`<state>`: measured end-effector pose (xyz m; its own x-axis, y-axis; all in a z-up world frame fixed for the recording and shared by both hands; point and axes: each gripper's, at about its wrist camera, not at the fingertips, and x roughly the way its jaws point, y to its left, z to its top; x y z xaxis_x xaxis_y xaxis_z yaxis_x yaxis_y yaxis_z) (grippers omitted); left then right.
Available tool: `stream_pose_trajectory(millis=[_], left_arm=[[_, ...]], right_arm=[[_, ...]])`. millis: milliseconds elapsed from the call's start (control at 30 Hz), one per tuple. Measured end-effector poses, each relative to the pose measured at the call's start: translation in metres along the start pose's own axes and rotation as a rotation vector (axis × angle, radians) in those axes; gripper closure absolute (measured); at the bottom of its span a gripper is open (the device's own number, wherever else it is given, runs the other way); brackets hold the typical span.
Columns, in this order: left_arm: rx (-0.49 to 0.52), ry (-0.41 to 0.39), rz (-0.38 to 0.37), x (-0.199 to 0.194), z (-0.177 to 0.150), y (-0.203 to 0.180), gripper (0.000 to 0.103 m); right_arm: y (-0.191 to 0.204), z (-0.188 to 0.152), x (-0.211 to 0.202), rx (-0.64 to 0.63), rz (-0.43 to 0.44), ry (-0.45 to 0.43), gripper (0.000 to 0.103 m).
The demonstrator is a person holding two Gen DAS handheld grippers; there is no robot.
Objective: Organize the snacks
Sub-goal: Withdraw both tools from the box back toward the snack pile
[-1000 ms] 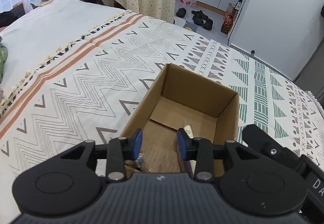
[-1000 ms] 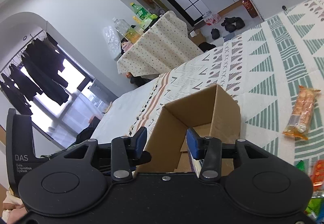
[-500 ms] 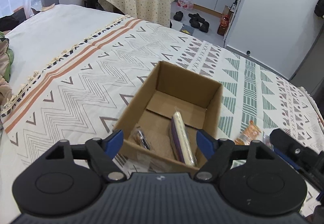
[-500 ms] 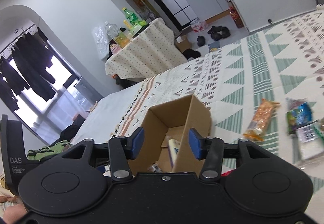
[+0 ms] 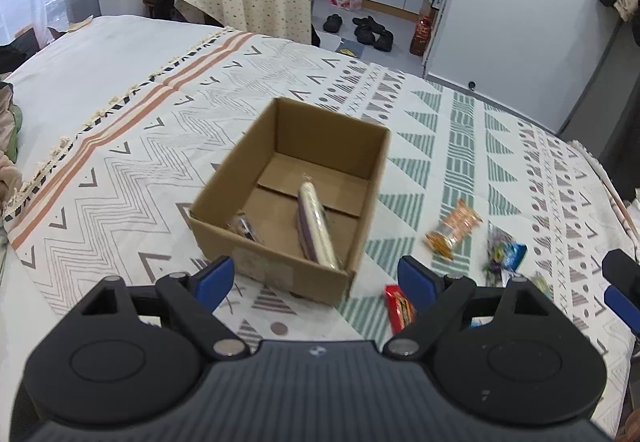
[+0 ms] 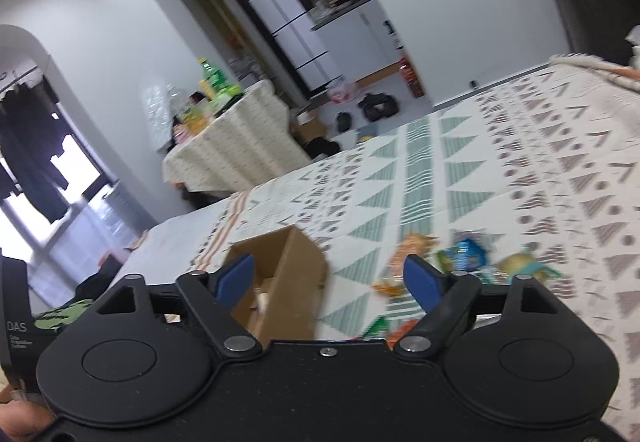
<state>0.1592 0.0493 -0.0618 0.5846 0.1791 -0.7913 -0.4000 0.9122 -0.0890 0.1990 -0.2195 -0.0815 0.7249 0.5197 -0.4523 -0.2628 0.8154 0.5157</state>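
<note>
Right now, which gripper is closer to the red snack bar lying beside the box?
Left, probably. The left gripper hangs open just behind the red snack bar, beside its right finger. The right gripper, also open, seems farther back; there the bar is too blurred to identify.

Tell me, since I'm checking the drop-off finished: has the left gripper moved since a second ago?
Yes. The left gripper has backed up and away from the cardboard box, which now sits wholly ahead of it, and its jaws have opened wide.
</note>
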Motion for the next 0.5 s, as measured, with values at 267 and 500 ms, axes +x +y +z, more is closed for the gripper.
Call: stream_pose_trajectory(millis=[267, 500], left_arm=[[0.029, -0.029, -0.004, -0.014, -0.018, -0.022, 0.006], [0.043, -0.040, -0.023, -0.022, -0.031, -0.041, 0.000]], right_arm=[[-0.018, -0.008, -0.021, 0.000, -0.034, -0.017, 0.013], [-0.035, -0.011, -0.043, 0.012, -0.061, -0.005, 0.010]])
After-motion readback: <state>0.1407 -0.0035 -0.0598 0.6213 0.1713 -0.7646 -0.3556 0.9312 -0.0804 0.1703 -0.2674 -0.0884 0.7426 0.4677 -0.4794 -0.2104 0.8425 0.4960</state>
